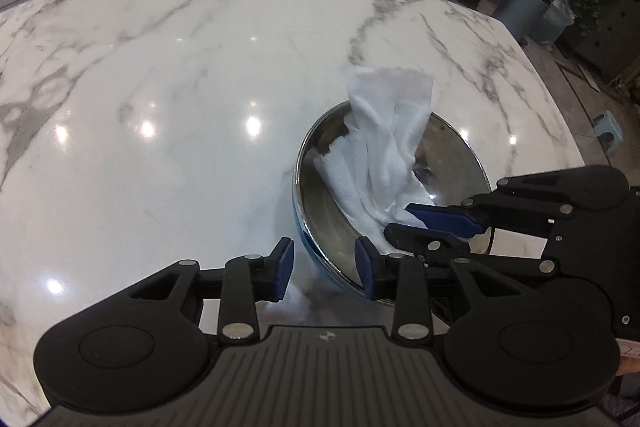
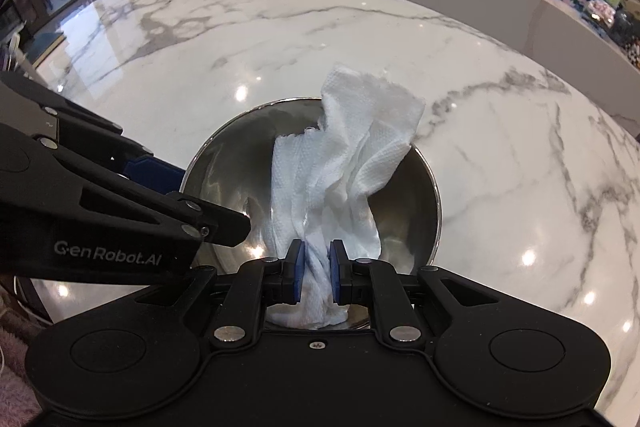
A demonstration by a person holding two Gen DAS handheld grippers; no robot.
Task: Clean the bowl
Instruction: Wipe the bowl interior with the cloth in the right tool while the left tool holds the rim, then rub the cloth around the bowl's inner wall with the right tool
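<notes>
One bowl (image 2: 416,187), one paper towel (image 2: 340,167), two tongs (image 1: 324,265) (image 2: 317,269)

A shiny steel bowl (image 2: 408,195) sits upright at lower centre on the marble; a crumpled white paper towel (image 2: 344,163) rises from it past the far rim.

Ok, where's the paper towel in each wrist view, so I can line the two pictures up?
Left wrist view: the paper towel is right of centre, lying in the steel bowl, its near end pinched by the right tongs coming in from the right.
Right wrist view: the paper towel is centre, rising from between the right tongs over the bowl.
Shared landmark: the bowl on the marble table.
</notes>
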